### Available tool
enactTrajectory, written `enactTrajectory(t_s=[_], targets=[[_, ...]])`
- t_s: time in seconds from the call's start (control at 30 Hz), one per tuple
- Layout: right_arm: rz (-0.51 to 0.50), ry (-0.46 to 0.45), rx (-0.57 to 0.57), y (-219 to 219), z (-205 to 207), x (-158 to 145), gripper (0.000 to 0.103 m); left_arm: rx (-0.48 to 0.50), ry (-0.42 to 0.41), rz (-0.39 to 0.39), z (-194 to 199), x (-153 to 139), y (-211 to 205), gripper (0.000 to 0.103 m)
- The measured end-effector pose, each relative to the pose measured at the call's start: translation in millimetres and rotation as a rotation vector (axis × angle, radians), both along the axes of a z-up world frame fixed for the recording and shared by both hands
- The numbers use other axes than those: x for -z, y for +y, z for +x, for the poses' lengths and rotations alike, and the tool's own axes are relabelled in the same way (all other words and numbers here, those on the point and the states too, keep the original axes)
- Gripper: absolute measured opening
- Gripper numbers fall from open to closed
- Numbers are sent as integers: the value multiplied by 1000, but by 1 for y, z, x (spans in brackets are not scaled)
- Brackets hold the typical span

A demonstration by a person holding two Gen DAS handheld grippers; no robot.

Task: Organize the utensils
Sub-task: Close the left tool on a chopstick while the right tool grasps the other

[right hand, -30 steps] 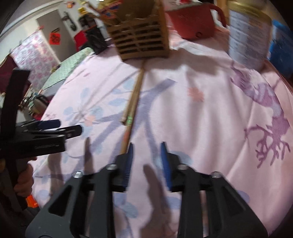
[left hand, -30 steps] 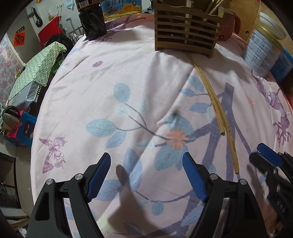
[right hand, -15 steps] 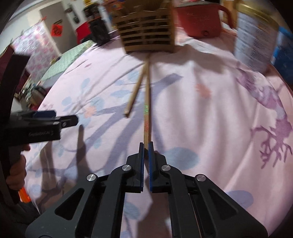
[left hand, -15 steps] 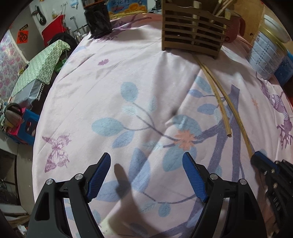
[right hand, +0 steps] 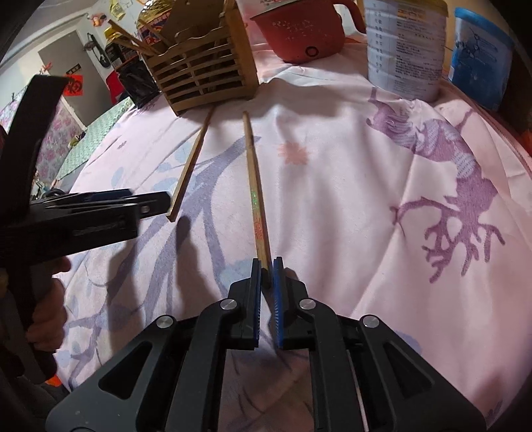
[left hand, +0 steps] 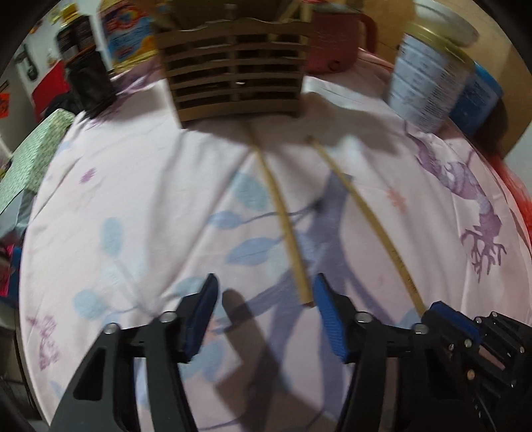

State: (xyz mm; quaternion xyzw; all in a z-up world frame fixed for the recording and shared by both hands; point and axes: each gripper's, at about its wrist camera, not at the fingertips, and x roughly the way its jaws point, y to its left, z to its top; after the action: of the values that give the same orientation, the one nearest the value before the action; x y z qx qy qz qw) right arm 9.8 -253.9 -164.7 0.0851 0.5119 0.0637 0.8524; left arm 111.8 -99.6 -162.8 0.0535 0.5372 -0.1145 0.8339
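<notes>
Two bamboo chopsticks lie on the pink floral cloth, pointing toward a slatted wooden utensil holder (right hand: 202, 69) at the back, also in the left wrist view (left hand: 236, 76). My right gripper (right hand: 266, 266) is shut on the near end of the right chopstick (right hand: 254, 186), which shows in the left wrist view (left hand: 365, 219). My left gripper (left hand: 264, 295) is open, its jaws around the near end of the left chopstick (left hand: 282, 212); that chopstick shows in the right wrist view (right hand: 191, 162). The left gripper appears at the left of the right wrist view (right hand: 146, 202).
A red mug (right hand: 299, 30), a white tin can (right hand: 405, 50) and a blue container (right hand: 478, 56) stand at the back right. A black cup (left hand: 91, 86) stands at the back left. The table edge curves round on the left and right.
My right gripper stays shut on the right chopstick and has swung it away from the other. My left gripper has moved right and forward so its open jaws flank the left chopstick's end.
</notes>
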Motion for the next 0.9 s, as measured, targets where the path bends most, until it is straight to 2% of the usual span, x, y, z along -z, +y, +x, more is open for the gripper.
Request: enactTrajectory(t_s=[0.07, 0.1, 0.13, 0.17, 0.2, 0.5, 0.57, 0.77, 0.9], targets=[[3, 1, 1, 0, -1, 0, 11, 12, -18, 16, 0, 4, -8, 43], [2, 1, 0, 0, -1, 0, 12, 23, -28, 26, -1, 5, -11, 37], [1, 2, -1, 1, -1, 0, 12, 44, -51, 34, -4, 5, -14, 29], [0, 3, -1, 1, -1, 0, 12, 66, -61, 33, -6, 5, -15, 11], [0, 4, -3, 1, 0, 0, 12, 74, -69, 48, -8, 5, -15, 9], [-34, 3, -37, 13, 6, 3, 12, 3, -81, 90, -23, 4, 35, 6], [-48, -1, -45, 16, 8, 3, 8, -15, -78, 83, -28, 4, 45, 7], [-48, -9, -70, 23, 10, 2, 7, -29, -75, 84, -31, 3, 48, 7], [-63, -50, -80, 27, 8, -10, 7, -36, -60, 73, -34, -1, 54, 6]])
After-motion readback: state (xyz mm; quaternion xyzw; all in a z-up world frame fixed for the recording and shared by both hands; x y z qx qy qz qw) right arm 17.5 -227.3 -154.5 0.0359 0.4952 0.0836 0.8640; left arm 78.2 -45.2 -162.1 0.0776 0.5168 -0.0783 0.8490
